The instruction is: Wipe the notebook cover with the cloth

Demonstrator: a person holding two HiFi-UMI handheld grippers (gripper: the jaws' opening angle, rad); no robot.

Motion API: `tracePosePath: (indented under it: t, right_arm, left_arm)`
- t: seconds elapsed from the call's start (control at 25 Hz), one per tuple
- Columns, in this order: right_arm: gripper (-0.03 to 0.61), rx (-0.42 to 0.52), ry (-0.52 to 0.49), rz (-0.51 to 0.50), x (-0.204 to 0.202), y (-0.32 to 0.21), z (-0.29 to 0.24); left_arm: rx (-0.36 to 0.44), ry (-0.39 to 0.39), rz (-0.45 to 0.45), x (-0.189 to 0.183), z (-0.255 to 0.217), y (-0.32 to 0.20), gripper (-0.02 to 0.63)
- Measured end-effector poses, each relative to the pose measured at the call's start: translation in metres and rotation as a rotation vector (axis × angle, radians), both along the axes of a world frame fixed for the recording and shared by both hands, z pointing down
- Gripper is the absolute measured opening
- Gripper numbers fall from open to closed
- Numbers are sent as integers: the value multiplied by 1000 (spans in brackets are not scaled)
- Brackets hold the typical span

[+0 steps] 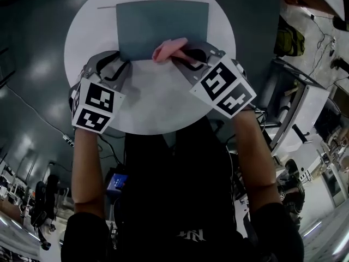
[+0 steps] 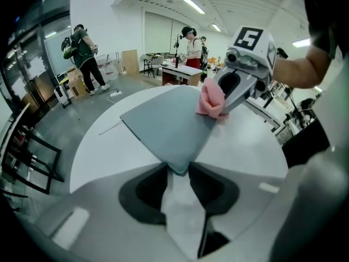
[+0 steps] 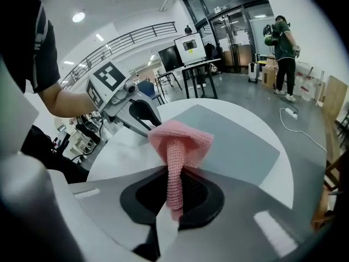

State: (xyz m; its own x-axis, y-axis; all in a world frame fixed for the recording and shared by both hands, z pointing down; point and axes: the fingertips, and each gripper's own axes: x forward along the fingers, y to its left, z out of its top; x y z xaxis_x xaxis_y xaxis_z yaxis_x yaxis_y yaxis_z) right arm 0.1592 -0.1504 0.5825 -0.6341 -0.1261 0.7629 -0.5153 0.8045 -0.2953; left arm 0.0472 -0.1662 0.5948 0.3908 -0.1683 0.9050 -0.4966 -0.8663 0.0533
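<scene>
Both were closed: left gripper on the notebook corner, right gripper on the cloth; flat even strokes seemed best

The notebook has its six o'clock edge hidden under the cloth, the left gripper and the right gripper. A thin line at its ten o'clock is too small to tell.

No readable text, brand or number was present. Left gripper and right gripper carried only square pattern markers.
</scene>
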Motion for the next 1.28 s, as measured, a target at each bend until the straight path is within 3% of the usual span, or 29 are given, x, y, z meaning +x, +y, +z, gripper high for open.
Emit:
tracePosePath:
  t: [0.36, 0.52, 0.64, 0.8, 0.96, 1.12, 1.28]
  right_arm:
    - [26, 7, 17, 61, 49, 13, 0]
    - [25, 2, 76, 112, 78, 20, 3]
    - [25, -4, 152, 190, 115, 28, 11]
    - [25, -2, 67, 356, 136, 39, -4]
    - [26, 98, -67, 433, 108, 51, -37]
    - [26, 215, -137, 391, 41, 56, -76]
    - [26, 293, -229, 359, -39, 65, -124]
  left_arm:
    - [-13, -14, 5, 0, -1, 3, 127]
    - [-6, -6, -5, 1, -1, 5, 127]
    - [8, 7, -16, 3, -1, 4, 127]
    - [30, 39, -14, 5, 2, 7, 127]
    - [60, 117, 3, 7, -1, 16, 126]
    - [35, 206, -20, -8, -12, 32, 127]
    - [71, 369, -27, -41, -73, 50, 101]
